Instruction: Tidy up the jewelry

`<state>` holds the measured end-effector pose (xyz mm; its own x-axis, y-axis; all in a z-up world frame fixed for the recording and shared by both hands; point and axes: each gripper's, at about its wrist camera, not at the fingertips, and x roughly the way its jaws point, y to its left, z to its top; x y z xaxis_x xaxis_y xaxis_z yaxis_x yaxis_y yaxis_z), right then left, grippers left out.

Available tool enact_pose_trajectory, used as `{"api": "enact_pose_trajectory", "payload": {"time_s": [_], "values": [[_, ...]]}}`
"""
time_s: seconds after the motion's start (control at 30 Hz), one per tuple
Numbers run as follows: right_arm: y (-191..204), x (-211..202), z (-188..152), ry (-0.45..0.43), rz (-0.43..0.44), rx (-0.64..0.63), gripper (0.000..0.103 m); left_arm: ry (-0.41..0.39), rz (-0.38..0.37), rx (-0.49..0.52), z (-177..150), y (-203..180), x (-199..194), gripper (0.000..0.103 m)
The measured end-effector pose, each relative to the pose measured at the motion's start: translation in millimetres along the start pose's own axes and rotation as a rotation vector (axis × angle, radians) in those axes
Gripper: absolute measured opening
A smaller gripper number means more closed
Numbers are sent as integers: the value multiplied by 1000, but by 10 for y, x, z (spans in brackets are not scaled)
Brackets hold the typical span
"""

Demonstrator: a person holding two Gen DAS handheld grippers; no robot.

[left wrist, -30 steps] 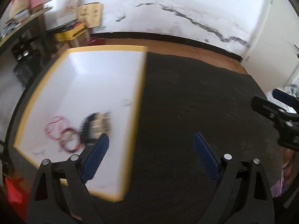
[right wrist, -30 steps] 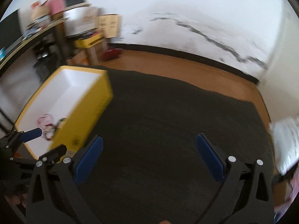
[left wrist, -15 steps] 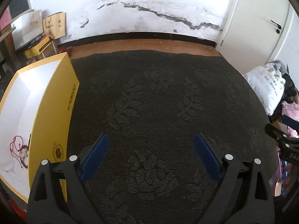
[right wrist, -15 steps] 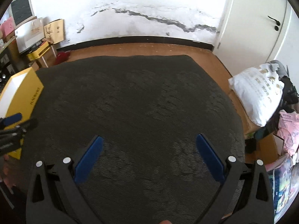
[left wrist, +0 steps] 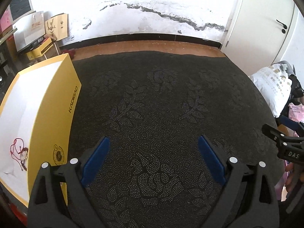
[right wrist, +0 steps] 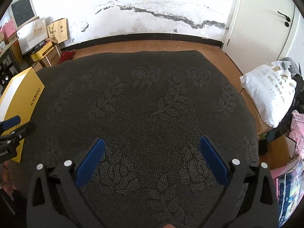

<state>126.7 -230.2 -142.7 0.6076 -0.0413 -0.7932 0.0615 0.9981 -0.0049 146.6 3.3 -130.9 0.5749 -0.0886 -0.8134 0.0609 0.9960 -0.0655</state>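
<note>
Yellow box (left wrist: 55, 114), table's left edge: holds your red-corded jewelry (left wrist: 20, 152). Dark patterned table cover (left wrist: 161, 104): bare. Left hand-held gripper (left wrist: 153, 148) and right hand-held gripper (right wrist: 152, 148): both spread wide, empty.

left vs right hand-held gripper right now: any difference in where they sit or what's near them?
The left hand-held gripper sits right beside the yellow box, whose white interior holds red string jewelry; the right hand-held gripper sits over the middle of the dark patterned cloth, well apart from that box. The left view looks into the box; the right view shows only its outer side. Shared: both have blue pads, jaws wide open, holding nothing.
</note>
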Motion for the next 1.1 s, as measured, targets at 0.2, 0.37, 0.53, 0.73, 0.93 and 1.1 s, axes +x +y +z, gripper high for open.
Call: {"api": "enact_pose_trajectory", "payload": {"time_s": [0.2,0.37,0.53,0.73,0.93,1.1], "values": [[15,34,9,3,4,-2,96,2,8,2,-5,14,11,91],[50,39,25,2,7,-7,96,-2,11,6,-8,14,4,91],[62,62,22,6,9,-12,96,2,12,1,-13,24,8,91],[68,66,28,3,10,-11,96,3,12,3,-6,28,15,91],[57,70,22,3,11,-11,96,4,13,4,-13,29,19,91],[60,70,18,2,11,-12,96,4,14,4,-11,29,18,91]]}}
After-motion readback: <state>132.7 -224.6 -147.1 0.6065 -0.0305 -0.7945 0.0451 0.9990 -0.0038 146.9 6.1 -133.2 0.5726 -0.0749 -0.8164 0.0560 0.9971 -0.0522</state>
